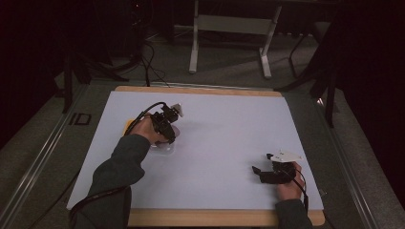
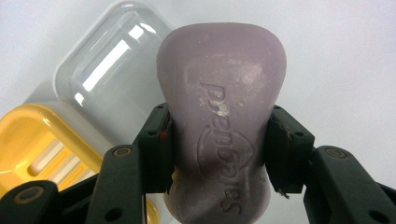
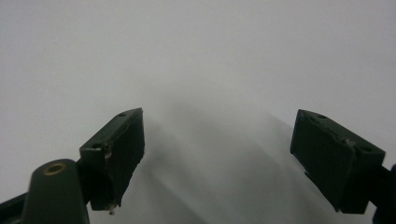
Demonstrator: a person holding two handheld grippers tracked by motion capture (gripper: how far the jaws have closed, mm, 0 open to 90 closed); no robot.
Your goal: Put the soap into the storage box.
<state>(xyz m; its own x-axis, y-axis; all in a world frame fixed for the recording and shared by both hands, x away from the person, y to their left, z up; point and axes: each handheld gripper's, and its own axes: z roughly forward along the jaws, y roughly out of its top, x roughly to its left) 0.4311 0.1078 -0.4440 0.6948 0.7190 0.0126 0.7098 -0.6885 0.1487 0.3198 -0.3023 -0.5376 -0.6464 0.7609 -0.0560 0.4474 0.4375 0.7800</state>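
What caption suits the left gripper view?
Left tool grips a purple soap bar beside an open yellow soap case.

Lilac soap bar [image 2: 219, 135], embossed logo up, clamped btwn left gripper [image 2: 217, 149] jaws, above clear lid [image 2: 109, 79] & yellow soap dish [image 2: 32, 144] on worktop.

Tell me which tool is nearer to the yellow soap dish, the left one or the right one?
Left. The left tool, shut on the soap, is right beside the yellow soap dish. The right tool sits open, far across the table, near the person's edge.
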